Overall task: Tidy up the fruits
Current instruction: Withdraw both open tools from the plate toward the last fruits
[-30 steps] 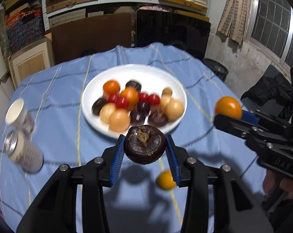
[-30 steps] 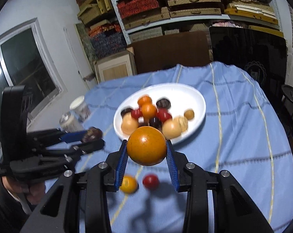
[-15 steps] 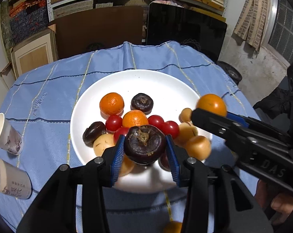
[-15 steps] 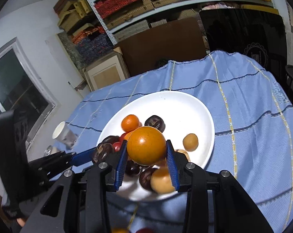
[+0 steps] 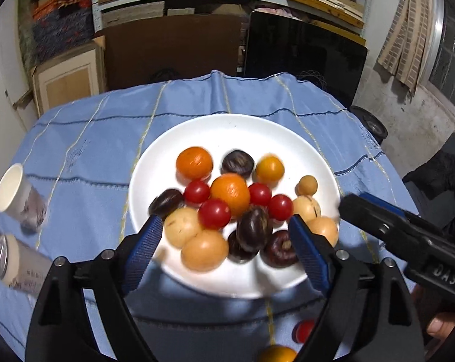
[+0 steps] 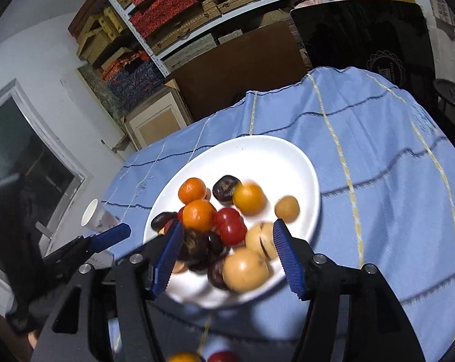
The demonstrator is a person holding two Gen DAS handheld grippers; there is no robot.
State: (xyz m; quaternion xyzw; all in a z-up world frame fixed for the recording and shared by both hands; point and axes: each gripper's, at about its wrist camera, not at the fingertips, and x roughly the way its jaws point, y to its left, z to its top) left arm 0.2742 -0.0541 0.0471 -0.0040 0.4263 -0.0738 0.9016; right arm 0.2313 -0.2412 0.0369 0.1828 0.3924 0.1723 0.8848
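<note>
A white plate (image 5: pixel 233 129) on the blue tablecloth holds several oranges, red tomatoes, dark passion fruits and tan fruits. My left gripper (image 5: pixel 227 244) is open and empty above the plate's near edge. A dark passion fruit (image 5: pixel 254 229) lies on the pile between its jaws. My right gripper (image 6: pixel 227 253) is open and empty over the plate (image 6: pixel 257 154). A yellow-orange fruit (image 6: pixel 248 199) sits blurred in the plate, also seen in the left wrist view (image 5: pixel 269 169). An orange fruit (image 5: pixel 277 354) and a red tomato (image 5: pixel 304 330) lie on the cloth in front of the plate.
A paper cup (image 5: pixel 16 196) and a can (image 5: pixel 13 261) lie on their sides at the table's left. Shelves with boxes and a dark panel stand behind the table. The right gripper's body (image 5: pixel 408 241) reaches in from the right.
Both grippers opened. The left let go of the dark passion fruit and the right let go of the orange fruit; both fruits now rest in the plate. Both grippers moved closer over it.
</note>
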